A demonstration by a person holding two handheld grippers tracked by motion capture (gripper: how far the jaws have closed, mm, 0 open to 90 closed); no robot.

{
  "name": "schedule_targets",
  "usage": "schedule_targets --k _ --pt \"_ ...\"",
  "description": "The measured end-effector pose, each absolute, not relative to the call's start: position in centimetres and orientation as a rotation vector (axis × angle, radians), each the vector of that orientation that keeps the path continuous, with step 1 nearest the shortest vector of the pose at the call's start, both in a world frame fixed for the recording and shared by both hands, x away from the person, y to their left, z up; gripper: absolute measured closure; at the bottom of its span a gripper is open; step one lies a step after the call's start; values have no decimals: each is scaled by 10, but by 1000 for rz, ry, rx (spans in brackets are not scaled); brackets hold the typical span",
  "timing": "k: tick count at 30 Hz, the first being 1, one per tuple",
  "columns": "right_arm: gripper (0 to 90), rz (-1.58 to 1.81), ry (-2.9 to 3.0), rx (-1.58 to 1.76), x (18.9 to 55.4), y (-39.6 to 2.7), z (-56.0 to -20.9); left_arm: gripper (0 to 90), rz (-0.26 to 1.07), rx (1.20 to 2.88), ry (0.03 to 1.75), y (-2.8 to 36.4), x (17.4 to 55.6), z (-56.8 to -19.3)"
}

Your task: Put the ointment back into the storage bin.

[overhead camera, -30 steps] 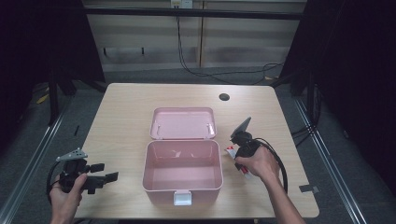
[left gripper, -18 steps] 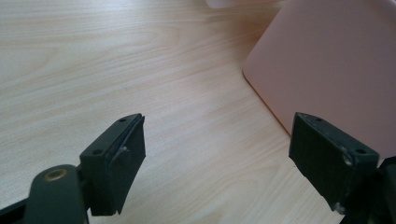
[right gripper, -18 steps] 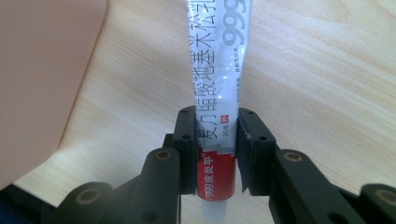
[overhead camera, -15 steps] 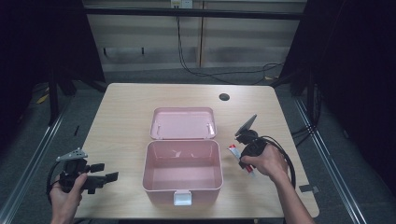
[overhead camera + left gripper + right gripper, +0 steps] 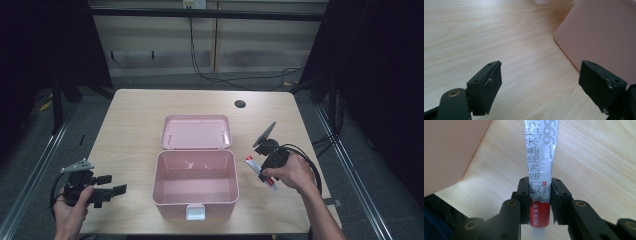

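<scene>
A pink box stands open in the middle of the table, its lid laid back behind it, and its inside looks bare. My right gripper is shut on a white and red ointment tube, held a little above the table just right of the box. In the high view the tube slants under the right hand, beside the right gripper. My left gripper stands open near the table's front left, pointing at the box. Its fingers have nothing between them, and the box wall lies ahead.
A round dark hole sits in the tabletop near the far right edge. Cables trail from both grippers. Metal frame rails run along both sides of the table, and the room beyond is dark.
The right hand has lifted the tube slightly off the table and shifted a little to the right. The left hand has stayed where it was.
</scene>
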State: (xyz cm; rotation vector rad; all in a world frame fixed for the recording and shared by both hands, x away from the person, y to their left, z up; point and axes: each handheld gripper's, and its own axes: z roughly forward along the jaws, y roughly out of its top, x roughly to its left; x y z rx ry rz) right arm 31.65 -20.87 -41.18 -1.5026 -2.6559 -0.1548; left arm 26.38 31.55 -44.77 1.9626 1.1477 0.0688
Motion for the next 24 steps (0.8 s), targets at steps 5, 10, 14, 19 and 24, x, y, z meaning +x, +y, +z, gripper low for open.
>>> schedule_targets --k 5,10,14,19,24 --pt "716 -180 -2677 -1471 314 -212 -409 185 67 1962 1147 315 264 -448" --pt "716 -165 -2714 -1436 312 -211 -402 185 68 1965 1144 316 264 -448" --pt "717 -170 -2741 -1397 310 -210 -396 185 68 1966 1142 316 264 -447" --pt "716 -160 -2722 -1414 310 -212 -394 185 70 1966 1143 316 264 -448" --pt "717 -155 -2725 -1404 309 -213 -386 185 68 1964 1144 316 264 -447"
